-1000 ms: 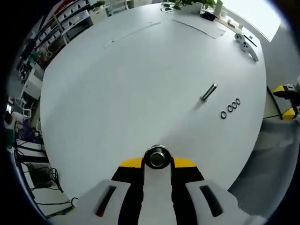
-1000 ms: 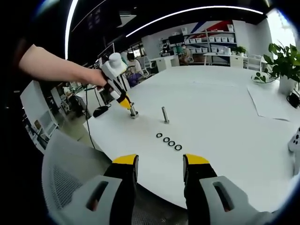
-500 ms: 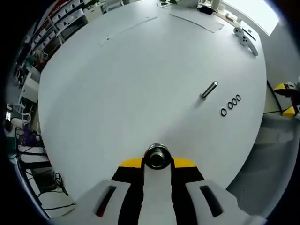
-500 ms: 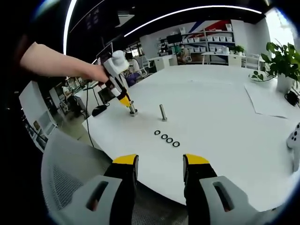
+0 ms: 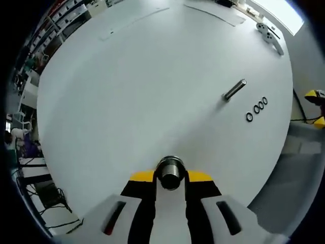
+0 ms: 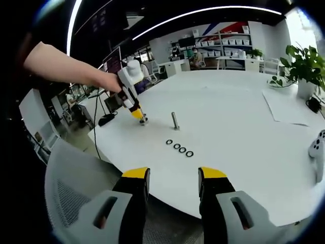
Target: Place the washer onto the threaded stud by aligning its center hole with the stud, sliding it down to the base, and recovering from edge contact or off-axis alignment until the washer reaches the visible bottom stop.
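Left gripper (image 5: 170, 175) clamps a metal cylinder (image 5: 170, 172); right gripper (image 6: 172, 178) gapes empty
Washers (image 6: 179, 147) look thin, rigid, slippery: pinch one by its rim

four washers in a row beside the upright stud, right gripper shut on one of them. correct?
Not quite. The four washers do lie in a row beside the upright stud, but the right gripper is open and holds nothing, hovering short of the table. The right gripper view shows it.

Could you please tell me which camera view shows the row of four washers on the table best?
The right gripper view: the washers lie near the centre, ahead of the open right gripper. The left gripper view shows them smaller, near its right edge beside the stud.
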Demonstrator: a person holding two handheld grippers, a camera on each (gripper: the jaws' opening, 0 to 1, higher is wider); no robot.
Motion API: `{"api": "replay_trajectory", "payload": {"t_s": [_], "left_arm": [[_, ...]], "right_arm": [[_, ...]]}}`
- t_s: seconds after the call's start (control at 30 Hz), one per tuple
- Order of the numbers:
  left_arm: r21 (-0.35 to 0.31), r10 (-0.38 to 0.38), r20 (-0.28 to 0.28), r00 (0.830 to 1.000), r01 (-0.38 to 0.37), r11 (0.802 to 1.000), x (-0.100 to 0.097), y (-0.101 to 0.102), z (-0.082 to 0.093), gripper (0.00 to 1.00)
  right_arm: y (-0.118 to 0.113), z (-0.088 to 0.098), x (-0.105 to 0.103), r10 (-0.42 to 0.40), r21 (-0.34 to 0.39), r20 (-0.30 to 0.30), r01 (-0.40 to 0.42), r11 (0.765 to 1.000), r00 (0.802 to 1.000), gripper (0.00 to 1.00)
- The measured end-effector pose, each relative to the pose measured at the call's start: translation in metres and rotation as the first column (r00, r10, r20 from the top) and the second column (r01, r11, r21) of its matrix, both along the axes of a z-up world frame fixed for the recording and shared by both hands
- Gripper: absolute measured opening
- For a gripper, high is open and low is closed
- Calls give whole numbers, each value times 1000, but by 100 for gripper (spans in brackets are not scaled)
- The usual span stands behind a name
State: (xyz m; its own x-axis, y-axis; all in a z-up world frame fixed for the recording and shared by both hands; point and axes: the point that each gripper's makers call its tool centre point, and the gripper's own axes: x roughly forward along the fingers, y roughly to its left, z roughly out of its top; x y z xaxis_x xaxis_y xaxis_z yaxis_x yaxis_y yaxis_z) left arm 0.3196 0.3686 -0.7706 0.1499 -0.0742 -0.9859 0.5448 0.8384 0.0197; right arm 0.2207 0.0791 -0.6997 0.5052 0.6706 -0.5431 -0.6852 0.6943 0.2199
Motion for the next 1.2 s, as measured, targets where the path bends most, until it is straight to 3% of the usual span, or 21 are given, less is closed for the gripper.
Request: {"api": "replay_trajectory", "payload": {"t_s": [0.37, 0.6, 0.67, 0.77, 0.83, 1.2], "left_arm": [[3, -6, 28, 1000, 5, 1000, 1, -1, -8, 19], [-37, 54, 78, 995, -52, 998, -2, 1, -6, 21], [-44, 63, 127, 990, -58, 997, -1, 2, -2, 20], [-49, 95, 122, 988, -90, 995, -8, 5, 1, 23], [-48, 95, 149, 984, -89, 995, -11, 7, 7, 24], [-120, 214, 261, 941, -188, 975, -36, 17, 45, 27]], "right_arm": [[-8, 4, -1, -9, -9, 11, 9, 1000, 1000, 41], [-7, 5, -5, -3, -8, 12, 3, 1000, 1000, 41], [-7, 6, -6, 1, -8, 14, -1, 1000, 1000, 41], [-7, 10, -7, 8, -5, 20, -8, 1000, 1000, 41], [-7, 11, -7, 11, 0, 21, -11, 1000, 1000, 41], [0, 13, -10, 40, 38, 16, -41, 998, 999, 41]]}}
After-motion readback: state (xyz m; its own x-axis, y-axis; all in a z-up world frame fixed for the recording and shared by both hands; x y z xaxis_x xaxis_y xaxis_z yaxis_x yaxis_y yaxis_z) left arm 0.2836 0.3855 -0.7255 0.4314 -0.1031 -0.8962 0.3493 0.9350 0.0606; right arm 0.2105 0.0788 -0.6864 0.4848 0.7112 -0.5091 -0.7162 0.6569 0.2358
